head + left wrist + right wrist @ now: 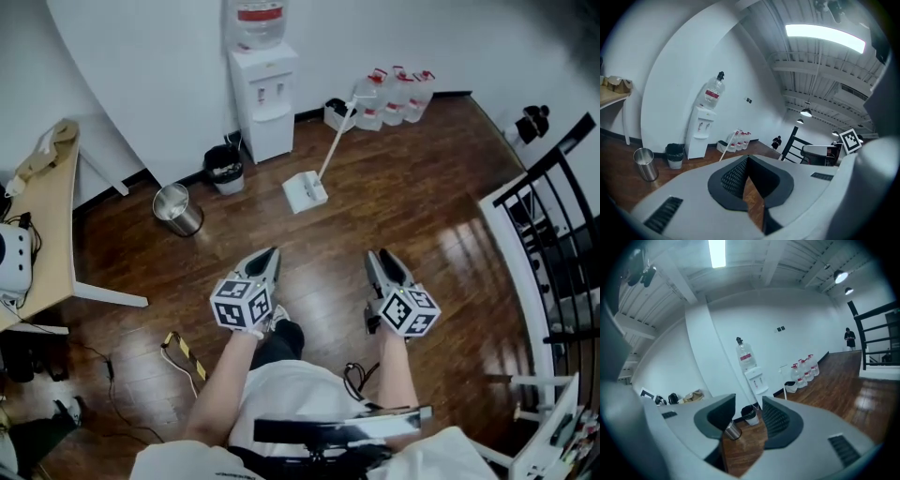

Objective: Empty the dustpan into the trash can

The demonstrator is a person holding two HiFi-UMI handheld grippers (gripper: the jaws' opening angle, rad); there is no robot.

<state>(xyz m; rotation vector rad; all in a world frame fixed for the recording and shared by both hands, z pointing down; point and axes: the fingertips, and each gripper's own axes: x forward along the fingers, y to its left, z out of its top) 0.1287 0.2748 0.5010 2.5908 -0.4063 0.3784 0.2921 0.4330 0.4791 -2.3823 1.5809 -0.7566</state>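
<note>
Dustpan of white plastic (306, 192) stands on the wooden floor ahead, between both grippers. Its long handle slants away toward the right gripper (384, 258), whose fingers are wide and empty. The left gripper (268, 255) has its fingers together and empty. The round steel trash can (177, 208) is further left.

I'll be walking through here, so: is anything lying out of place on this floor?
A yellow-and-black striped strap lies loose on the wood floor by the person's left leg, a possible trip hazard. The long-handled dustpan stands alone mid-floor.
</note>
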